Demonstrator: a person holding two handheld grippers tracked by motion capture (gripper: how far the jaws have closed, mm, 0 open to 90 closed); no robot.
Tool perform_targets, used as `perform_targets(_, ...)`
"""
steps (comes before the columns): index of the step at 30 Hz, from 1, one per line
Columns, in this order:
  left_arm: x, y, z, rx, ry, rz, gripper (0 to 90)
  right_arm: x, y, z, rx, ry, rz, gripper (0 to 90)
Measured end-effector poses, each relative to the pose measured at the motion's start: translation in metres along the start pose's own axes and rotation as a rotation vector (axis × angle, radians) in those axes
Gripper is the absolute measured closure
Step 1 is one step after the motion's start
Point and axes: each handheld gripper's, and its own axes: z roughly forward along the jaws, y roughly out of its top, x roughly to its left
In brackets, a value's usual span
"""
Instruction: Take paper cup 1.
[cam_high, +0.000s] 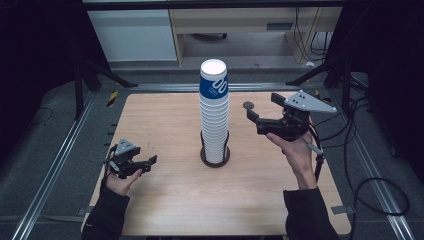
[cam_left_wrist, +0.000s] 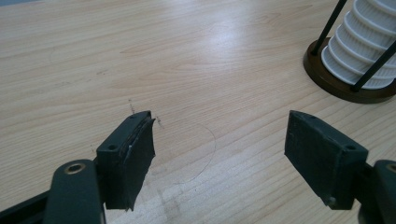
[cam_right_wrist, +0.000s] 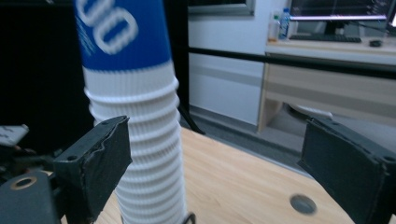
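Note:
A tall stack of upside-down paper cups (cam_high: 214, 112) stands in a dark round holder (cam_high: 215, 159) at the middle of the wooden table (cam_high: 165, 195); the top cup has a blue band (cam_right_wrist: 123, 35). My right gripper (cam_high: 256, 107) is held above the table to the right of the stack, near its upper half, jaws apart with nothing between them. In the right gripper view the stack (cam_right_wrist: 147, 154) rises just inside the left jaw. My left gripper (cam_high: 150, 162) rests low at the table's left, open and empty over bare wood (cam_left_wrist: 219, 140).
The holder's dark base and thin rods (cam_left_wrist: 345, 84) show at the upper right of the left gripper view. A small dark disc (cam_right_wrist: 302, 204) lies on the table right of the stack. Metal rails (cam_high: 60, 150) run along both table sides; cables (cam_high: 370, 185) trail at right.

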Motion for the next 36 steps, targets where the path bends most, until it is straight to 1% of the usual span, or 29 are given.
perform_targets(1,0.000,0.000,0.001,0.001,-0.006,-0.003,23.5,0.002,0.003,0.002,-0.005,0.009,0.001,8.4)
perform_targets(3,0.000,0.000,0.001,0.001,-0.005,-0.003,23.4,0.007,0.008,0.005,-0.012,0.030,0.012,8.1)
perform_targets(8,0.001,-0.001,0.000,-0.002,-0.007,-0.009,23.2,0.021,0.020,0.015,-0.025,0.080,-0.003,7.4)
perform_targets(12,0.001,-0.001,0.000,0.000,-0.008,-0.004,23.0,0.031,0.027,0.025,-0.033,0.106,-0.013,7.3)
perform_targets(18,0.000,-0.001,0.001,-0.004,-0.016,-0.009,22.8,0.041,0.035,0.046,-0.037,0.135,-0.018,6.9)
perform_targets(21,0.000,-0.001,0.000,-0.002,-0.013,-0.002,22.7,0.044,0.036,0.057,-0.027,0.132,-0.023,7.0)
perform_targets(24,0.000,-0.001,0.001,-0.004,-0.017,-0.007,22.6,0.045,0.036,0.066,-0.022,0.130,-0.015,7.2)
perform_targets(27,0.000,-0.002,0.001,-0.004,-0.018,-0.008,22.6,0.045,0.036,0.074,-0.024,0.139,-0.002,7.2)
perform_targets(30,0.001,-0.002,0.002,0.006,-0.013,-0.001,22.5,0.046,0.035,0.082,-0.014,0.134,-0.003,7.2)
perform_targets(36,0.001,-0.002,0.002,-0.002,-0.016,-0.010,22.5,0.049,0.032,0.095,0.006,0.138,-0.003,8.3)
